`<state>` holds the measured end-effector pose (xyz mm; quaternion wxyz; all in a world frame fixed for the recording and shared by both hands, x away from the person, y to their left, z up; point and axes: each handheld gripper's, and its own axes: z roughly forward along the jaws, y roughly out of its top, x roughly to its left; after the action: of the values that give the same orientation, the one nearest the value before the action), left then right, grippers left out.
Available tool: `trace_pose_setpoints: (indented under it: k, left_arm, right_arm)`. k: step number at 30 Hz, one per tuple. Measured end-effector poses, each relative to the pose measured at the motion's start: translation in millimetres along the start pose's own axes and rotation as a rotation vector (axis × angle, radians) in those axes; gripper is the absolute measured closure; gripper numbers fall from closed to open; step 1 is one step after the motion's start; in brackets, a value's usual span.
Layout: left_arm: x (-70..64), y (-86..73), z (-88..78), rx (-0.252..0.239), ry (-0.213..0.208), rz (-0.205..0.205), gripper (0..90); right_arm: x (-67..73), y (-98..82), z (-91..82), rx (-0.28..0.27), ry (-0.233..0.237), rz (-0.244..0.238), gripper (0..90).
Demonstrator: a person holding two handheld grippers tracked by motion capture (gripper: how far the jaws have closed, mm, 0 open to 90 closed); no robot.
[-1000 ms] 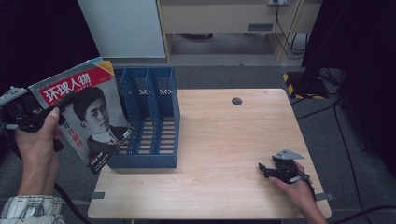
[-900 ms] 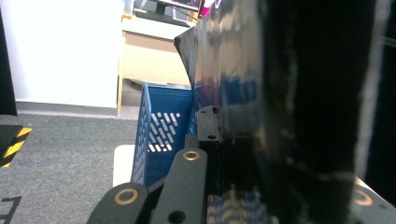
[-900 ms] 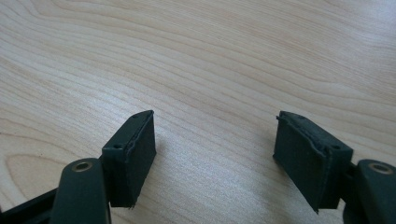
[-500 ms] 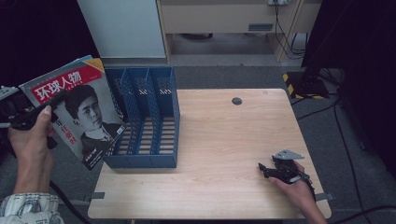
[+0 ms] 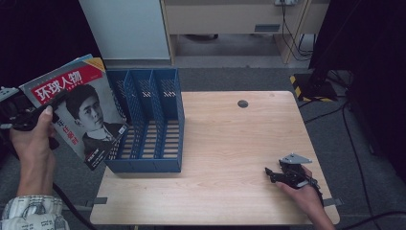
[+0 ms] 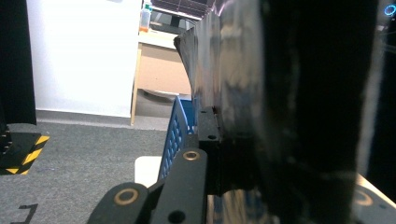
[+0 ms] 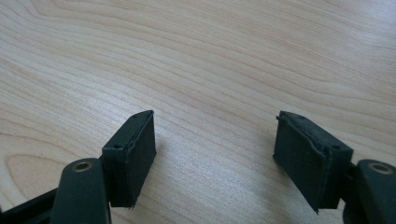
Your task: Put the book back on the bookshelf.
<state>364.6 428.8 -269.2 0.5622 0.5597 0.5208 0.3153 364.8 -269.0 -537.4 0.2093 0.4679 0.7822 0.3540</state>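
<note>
The left tongs (image 5: pixel 19 115) are clamped on the left edge of a magazine (image 5: pixel 81 112), which is held tilted in the air just left of the blue three-slot file organizer (image 5: pixel 153 122), its lower corner overlapping the organizer's left wall in the high view. The organizer stands on the left end of the wooden worktop (image 5: pixel 230 143). The right tongs (image 5: pixel 280 175) are rested on the worktop well to the right of the organizer, their jaws spread wide over bare wood.

Rack (image 5: pixel 146 124): on the table's (image 5: pixel 230 143) left part.
Magazine (image 5: pixel 79 108): left of the rack, off the table.
Right gripper (image 5: pixel 272 175): on the table's near right corner.
</note>
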Motion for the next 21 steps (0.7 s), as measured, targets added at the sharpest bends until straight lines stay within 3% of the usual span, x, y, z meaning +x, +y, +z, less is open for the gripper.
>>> trace_pose_setpoints:
  k: [6,21]
  left_arm:
    - [-4.1,-1.9,9.3,0.005,-0.001,0.022,86.5]
    - [-6.0,-5.8,28.7,-0.013,-0.011,0.017,86.5]
  right_arm:
    - [0.0,0.0,0.0,0.0,0.0,0.0,29.5]
    - [0.0,0.0,0.0,0.0,0.0,0.0,29.5]
